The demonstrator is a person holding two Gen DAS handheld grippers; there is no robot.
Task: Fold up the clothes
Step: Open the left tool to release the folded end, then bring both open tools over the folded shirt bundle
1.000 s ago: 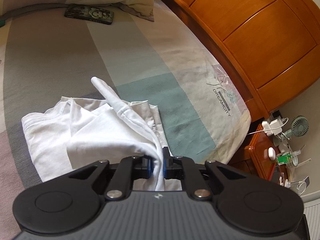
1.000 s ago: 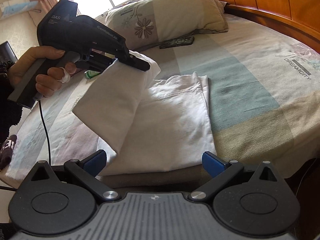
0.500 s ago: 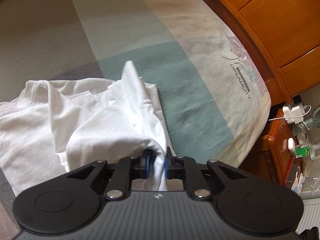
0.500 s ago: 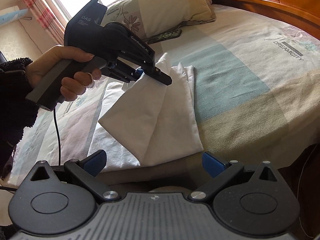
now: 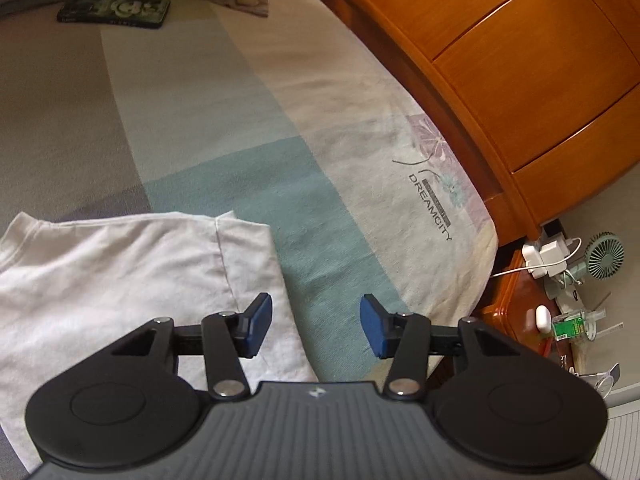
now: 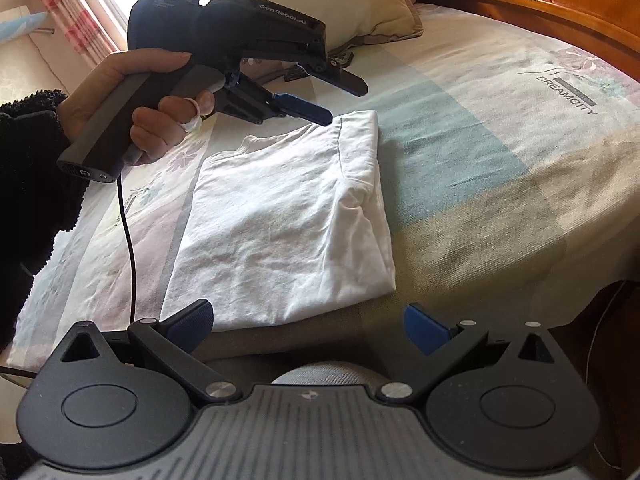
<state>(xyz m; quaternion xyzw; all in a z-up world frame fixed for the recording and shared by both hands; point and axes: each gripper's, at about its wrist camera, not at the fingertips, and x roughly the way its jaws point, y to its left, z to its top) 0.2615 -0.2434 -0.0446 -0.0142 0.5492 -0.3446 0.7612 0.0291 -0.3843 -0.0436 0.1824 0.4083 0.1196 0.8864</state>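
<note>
The bed (image 6: 500, 184) carries a folded white shirt (image 6: 288, 224) near its front edge. The left claw (image 6: 320, 96), spread and empty, hovers over the shirt's far edge. The right claw (image 6: 308, 328), also spread, hangs off the bed's front edge.

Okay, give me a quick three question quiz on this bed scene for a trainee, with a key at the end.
1. True or false: the left gripper is clamped on the white shirt.
2. Which lies flat on the bed sheet? A) shirt B) towel C) jeans
3. Fill in: the phone lies beside the ______.

Key: 1 false, both the left gripper and the right gripper are open and hold nothing. 2 A. 3 pillow.
</note>
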